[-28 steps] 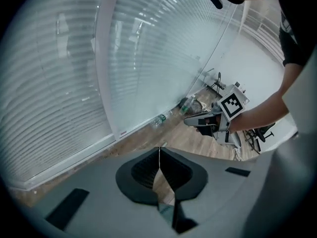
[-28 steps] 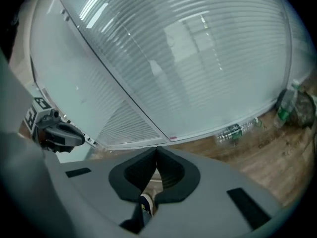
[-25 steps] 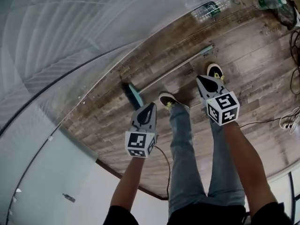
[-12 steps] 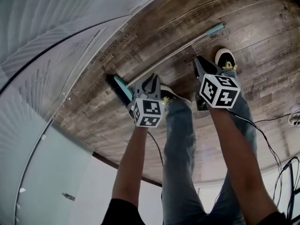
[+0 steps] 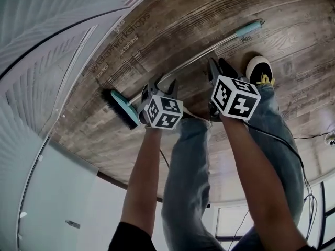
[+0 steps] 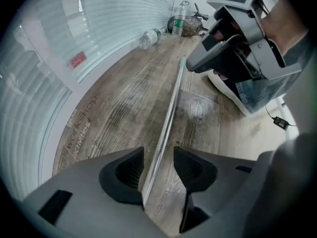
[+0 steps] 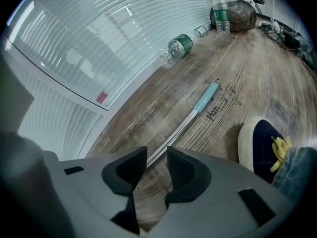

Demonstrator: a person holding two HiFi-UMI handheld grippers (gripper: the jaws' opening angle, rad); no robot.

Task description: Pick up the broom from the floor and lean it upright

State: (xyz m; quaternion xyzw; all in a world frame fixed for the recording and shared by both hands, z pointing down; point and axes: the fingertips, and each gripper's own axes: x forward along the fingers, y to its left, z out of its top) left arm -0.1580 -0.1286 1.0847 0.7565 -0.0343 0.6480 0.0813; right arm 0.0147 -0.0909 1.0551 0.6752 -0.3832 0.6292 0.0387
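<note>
The broom lies flat on the wooden floor. Its teal head with black bristles (image 5: 119, 109) is at the left, and the metal handle (image 5: 193, 61) runs up and right to a teal grip (image 5: 248, 29). My left gripper (image 5: 159, 85) points straight down over the handle near the head. Its jaws have just been opening, and the handle (image 6: 171, 113) runs through the gap of this left gripper (image 6: 158, 170) untouched. My right gripper (image 5: 215, 67) sits further along the shaft. Its jaws have also just been opening, and the handle (image 7: 184, 124) enters the gap of that right gripper (image 7: 156, 160).
A glass wall with blinds (image 5: 47, 46) runs along the floor behind the broom. Plastic bottles (image 7: 178, 46) and a bag (image 7: 237, 14) lie by it at the far end. The person's shoe (image 5: 260, 69) stands right beside the handle, and cables (image 5: 314, 197) trail behind.
Both grippers have come down from about knee height to the floor, onto the broom handle. Their jaws, shut before, now stand apart around the shaft.
</note>
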